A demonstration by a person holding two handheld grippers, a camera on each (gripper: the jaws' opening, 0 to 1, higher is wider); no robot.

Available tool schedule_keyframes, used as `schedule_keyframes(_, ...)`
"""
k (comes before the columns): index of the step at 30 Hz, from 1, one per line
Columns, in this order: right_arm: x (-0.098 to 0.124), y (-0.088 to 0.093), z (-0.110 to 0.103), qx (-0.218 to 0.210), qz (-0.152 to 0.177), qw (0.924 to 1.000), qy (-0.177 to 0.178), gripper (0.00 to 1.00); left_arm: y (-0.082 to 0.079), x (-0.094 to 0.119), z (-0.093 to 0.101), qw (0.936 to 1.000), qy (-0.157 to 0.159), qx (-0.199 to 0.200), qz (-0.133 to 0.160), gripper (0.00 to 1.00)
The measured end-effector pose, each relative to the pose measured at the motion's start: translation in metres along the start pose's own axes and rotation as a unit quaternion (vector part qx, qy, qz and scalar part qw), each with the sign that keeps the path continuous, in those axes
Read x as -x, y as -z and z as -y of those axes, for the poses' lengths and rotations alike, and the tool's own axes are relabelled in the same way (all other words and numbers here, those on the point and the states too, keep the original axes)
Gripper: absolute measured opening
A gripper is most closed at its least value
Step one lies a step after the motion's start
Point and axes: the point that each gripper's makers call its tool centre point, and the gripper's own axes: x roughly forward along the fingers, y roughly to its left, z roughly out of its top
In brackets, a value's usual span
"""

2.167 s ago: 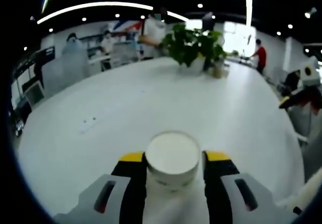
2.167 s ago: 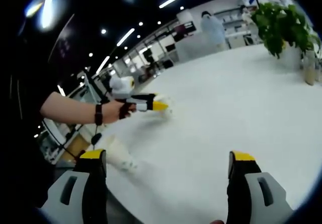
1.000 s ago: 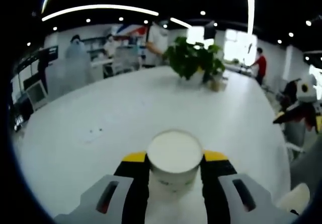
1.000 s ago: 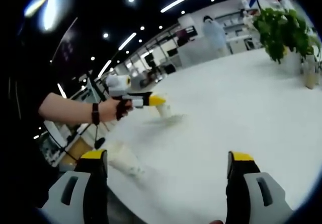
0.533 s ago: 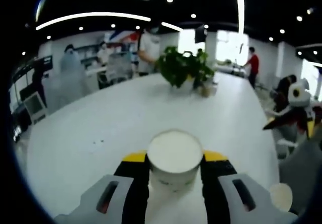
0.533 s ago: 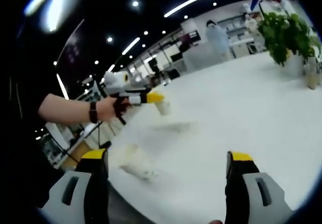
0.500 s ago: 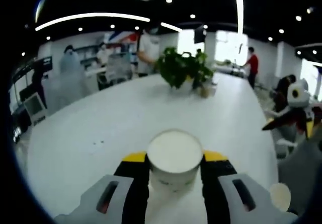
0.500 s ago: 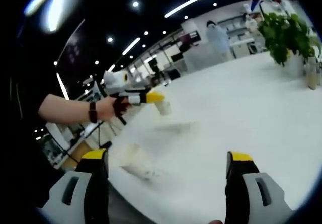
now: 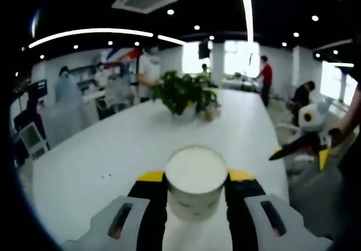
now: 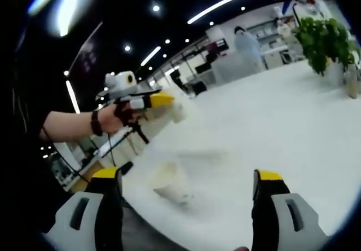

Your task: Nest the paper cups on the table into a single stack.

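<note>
In the left gripper view, the white table (image 9: 113,155) runs broad and bare ahead to a potted plant (image 9: 181,92) near its far end; its rounded edge falls away on the right, with open floor beyond. The left gripper (image 9: 196,184) is closed on a white paper cup (image 9: 195,177), its yellow-tipped black jaws pressing the cup's sides, the round open mouth facing the camera. The cup is smooth and slightly tapered. At the right edge the right gripper (image 9: 302,144) shows, held off the table's side, with a yellow tip and a white body.

In the right gripper view, the right gripper (image 10: 186,197) stands wide open with nothing between its jaws. A second paper cup (image 10: 169,184), blurred, sits on the table (image 10: 271,132) near its close edge, ahead of and between the jaws but nearer the left one. Above it, a hand (image 10: 110,118) holds the left gripper (image 10: 161,101) in the air, with the held paper cup (image 10: 176,111) at its yellow tip. The tabletop to the right lies open up to the potted plant (image 10: 327,42).
</note>
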Motion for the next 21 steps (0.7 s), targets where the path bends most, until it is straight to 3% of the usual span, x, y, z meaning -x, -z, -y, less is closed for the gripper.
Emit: schedule_keyframes(21,-0.013,-0.002,-0.034,0.006,0.006,0.9993,-0.036,0.83,-0.002,0.03,0.046,0.9985,0.048,0.005,0.026,0.38)
